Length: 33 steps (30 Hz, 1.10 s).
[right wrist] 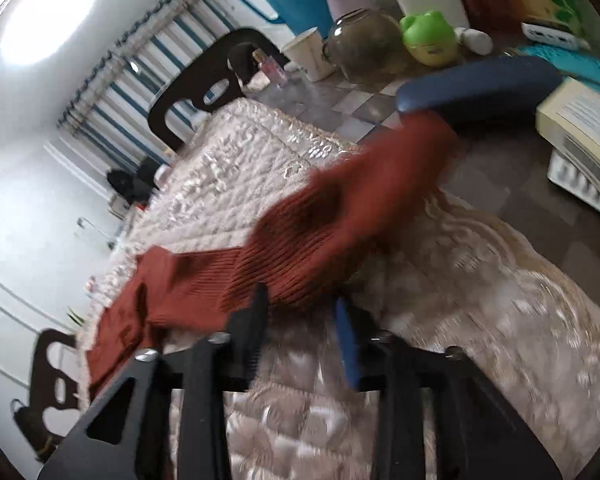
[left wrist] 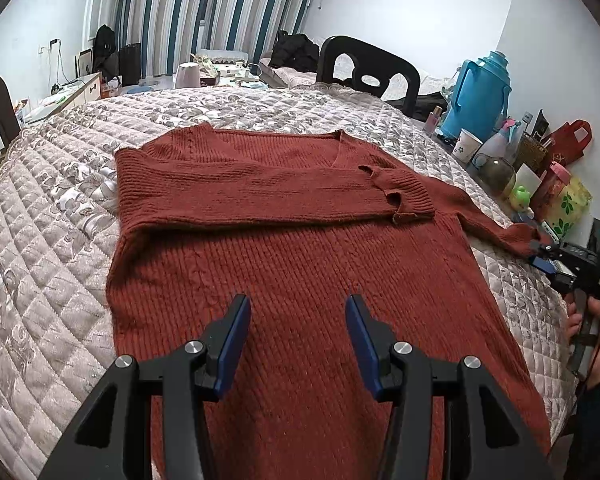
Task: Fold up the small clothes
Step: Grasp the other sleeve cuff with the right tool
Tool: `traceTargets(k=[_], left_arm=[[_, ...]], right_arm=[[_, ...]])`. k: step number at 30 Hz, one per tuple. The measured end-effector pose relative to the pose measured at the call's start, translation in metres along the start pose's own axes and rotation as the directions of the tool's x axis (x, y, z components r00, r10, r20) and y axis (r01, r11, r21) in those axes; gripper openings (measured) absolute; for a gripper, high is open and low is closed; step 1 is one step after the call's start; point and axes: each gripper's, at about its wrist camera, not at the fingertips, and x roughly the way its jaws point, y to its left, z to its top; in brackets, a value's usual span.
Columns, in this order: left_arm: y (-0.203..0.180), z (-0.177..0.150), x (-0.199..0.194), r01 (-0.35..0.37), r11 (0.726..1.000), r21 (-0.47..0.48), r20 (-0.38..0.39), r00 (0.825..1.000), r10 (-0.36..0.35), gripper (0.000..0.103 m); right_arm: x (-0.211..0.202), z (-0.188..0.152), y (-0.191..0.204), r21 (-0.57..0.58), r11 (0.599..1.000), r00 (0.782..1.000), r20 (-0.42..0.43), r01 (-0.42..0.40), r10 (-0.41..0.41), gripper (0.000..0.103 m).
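Note:
A rust-red knit sweater (left wrist: 284, 240) lies flat on the quilted table cover (left wrist: 52, 264). Its left sleeve is folded across the chest, with the cuff (left wrist: 408, 196) near the V-neck. My left gripper (left wrist: 298, 308) hovers open and empty over the sweater's lower body. The right sleeve (left wrist: 496, 220) stretches out to the right, where my right gripper (left wrist: 540, 246) sits at its cuff. In the right wrist view the sleeve's cuff (right wrist: 324, 236) lies just ahead of my right gripper (right wrist: 302, 300), whose jaws stand apart at the cuff's edge; the view is blurred.
Along the right side stand a blue thermos jug (left wrist: 480, 96), a paper cup (left wrist: 468, 144), a glass jar (left wrist: 498, 172), a green frog toy (right wrist: 432, 36) and boxes (right wrist: 584, 136). Dark chairs (left wrist: 368, 72) stand at the far edge. Clutter sits at the back left.

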Motion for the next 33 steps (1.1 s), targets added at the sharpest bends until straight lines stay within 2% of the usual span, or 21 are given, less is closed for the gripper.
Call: traceTargets(k=[2,6,9,12,18,21,24,28,33], left_arm=[[-0.001,-0.001,0.000,0.001,1.000,0.000,-0.002,1.000,-0.001,0.052],[-0.002,-0.002,-0.002,0.000,1.000,-0.001,0.002,1.000,0.000,0.052],[0.000,-0.002,-0.001,-0.002,1.000,-0.006,0.000,1.000,0.002,0.052],[0.002,-0.002,0.002,-0.006,1.000,-0.015,-0.013,1.000,0.006,0.052],[0.005,-0.004,0.002,-0.003,0.999,-0.033,-0.017,1.000,0.002,0.052],[0.008,-0.005,-0.001,-0.006,0.999,-0.044,-0.012,1.000,0.005,0.052],[0.009,-0.006,0.000,-0.008,0.999,-0.047,-0.015,1.000,0.007,0.052],[0.007,-0.006,0.004,0.000,0.999,-0.046,-0.025,1.000,-0.001,0.052],[0.001,-0.007,0.002,0.009,0.999,-0.034,-0.020,1.000,-0.010,0.052]], right_arm=[[-0.013,0.000,-0.005,0.037,0.999,0.998,0.061,-0.032,0.029,0.048],[-0.028,0.005,-0.022,0.160,0.986,0.989,0.150,-0.037,0.013,0.048],[-0.028,0.007,-0.033,0.238,0.971,0.984,0.174,-0.022,-0.020,0.048],[-0.018,0.013,-0.042,0.276,0.961,0.987,0.155,0.008,-0.053,0.048],[-0.018,0.020,-0.046,0.339,0.941,0.983,0.175,0.000,-0.063,0.045],[-0.035,0.008,-0.046,0.340,0.940,0.971,0.218,0.017,-0.096,0.045],[-0.037,0.004,-0.050,0.334,0.941,0.971,0.203,0.054,-0.128,0.045],[-0.026,0.015,-0.054,0.279,0.957,0.978,0.169,0.075,-0.126,0.047],[-0.015,0.031,-0.050,0.233,0.964,0.977,0.137,0.128,-0.163,0.046]])
